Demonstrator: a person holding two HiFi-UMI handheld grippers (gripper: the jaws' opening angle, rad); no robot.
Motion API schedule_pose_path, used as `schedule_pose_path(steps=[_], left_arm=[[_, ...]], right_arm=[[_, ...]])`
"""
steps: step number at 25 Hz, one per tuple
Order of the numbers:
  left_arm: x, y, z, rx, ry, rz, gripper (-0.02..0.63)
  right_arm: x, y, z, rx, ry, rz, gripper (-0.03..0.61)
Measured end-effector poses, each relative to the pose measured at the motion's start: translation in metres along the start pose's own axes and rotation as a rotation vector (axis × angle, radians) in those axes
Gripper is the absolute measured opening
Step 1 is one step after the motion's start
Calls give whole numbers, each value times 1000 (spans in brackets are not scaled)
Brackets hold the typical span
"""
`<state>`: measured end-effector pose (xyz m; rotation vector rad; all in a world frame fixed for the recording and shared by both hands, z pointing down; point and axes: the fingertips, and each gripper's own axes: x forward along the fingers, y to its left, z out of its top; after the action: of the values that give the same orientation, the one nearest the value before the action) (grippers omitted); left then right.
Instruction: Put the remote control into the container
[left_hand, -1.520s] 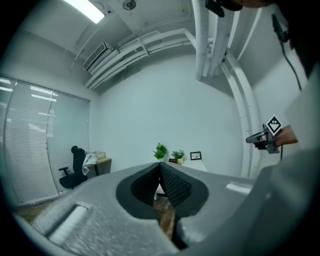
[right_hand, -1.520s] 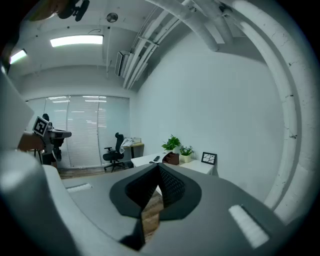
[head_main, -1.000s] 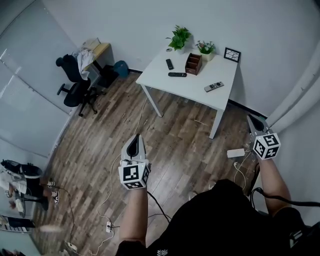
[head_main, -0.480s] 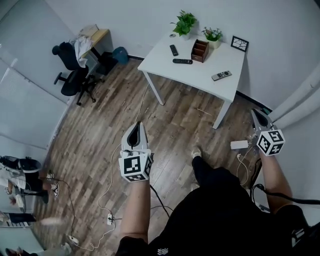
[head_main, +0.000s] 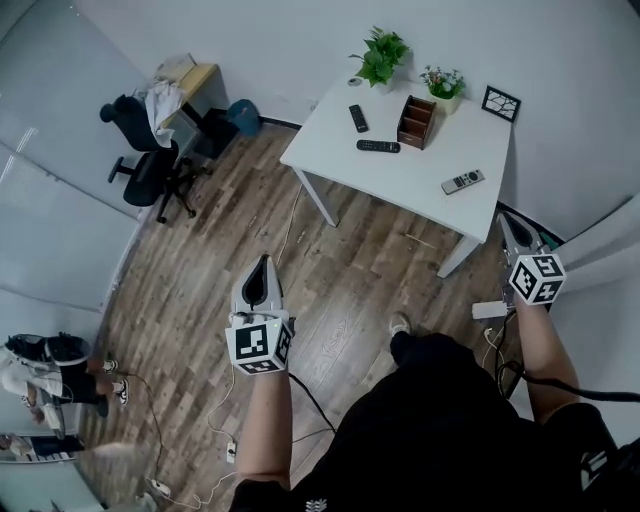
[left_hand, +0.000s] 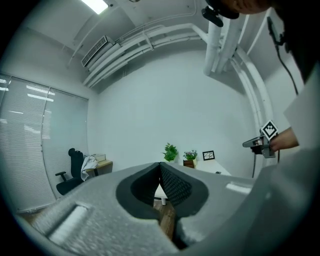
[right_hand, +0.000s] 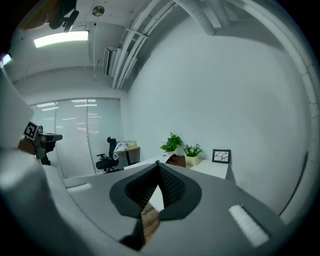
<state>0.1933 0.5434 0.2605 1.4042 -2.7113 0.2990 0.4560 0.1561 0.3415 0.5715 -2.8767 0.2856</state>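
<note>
On the white table (head_main: 400, 175) lie two black remotes (head_main: 353, 118) (head_main: 380, 146) and a grey remote (head_main: 462, 181). A brown wooden container (head_main: 417, 121) stands at the table's back, between the plants. My left gripper (head_main: 263, 262) is shut and empty, held over the wood floor well short of the table. My right gripper (head_main: 503, 222) is also shut and empty, near the table's front right corner. In the left gripper view the jaws (left_hand: 160, 164) meet, with the table (left_hand: 215, 170) far ahead. In the right gripper view the jaws (right_hand: 158, 163) meet, pointing towards the container (right_hand: 176, 160).
Two potted plants (head_main: 380, 55) (head_main: 443, 82) and a picture frame (head_main: 500, 102) stand along the table's back edge. An office chair (head_main: 140, 160), a small desk (head_main: 190, 90) and a blue bin (head_main: 243, 115) are at the left wall. Cables and a white adapter (head_main: 490, 310) lie on the floor.
The person has walked towards the table, so it now sits lower and nearer in the head view. Both shut grippers have moved forward with the body.
</note>
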Motion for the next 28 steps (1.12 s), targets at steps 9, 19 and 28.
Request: schedule_pose_path(steps=[9,19,28], left_arm=[[117,15,31,30,-8,-9,2],[202,18,28,25,12,-66,2],[325,19,23,24,-32,-239,2]], right_arm=[[110,-43,21,-2,20,5,2],[175,-72,22,11,28,-31,2],[209,-102,20,30,48,-171,2]])
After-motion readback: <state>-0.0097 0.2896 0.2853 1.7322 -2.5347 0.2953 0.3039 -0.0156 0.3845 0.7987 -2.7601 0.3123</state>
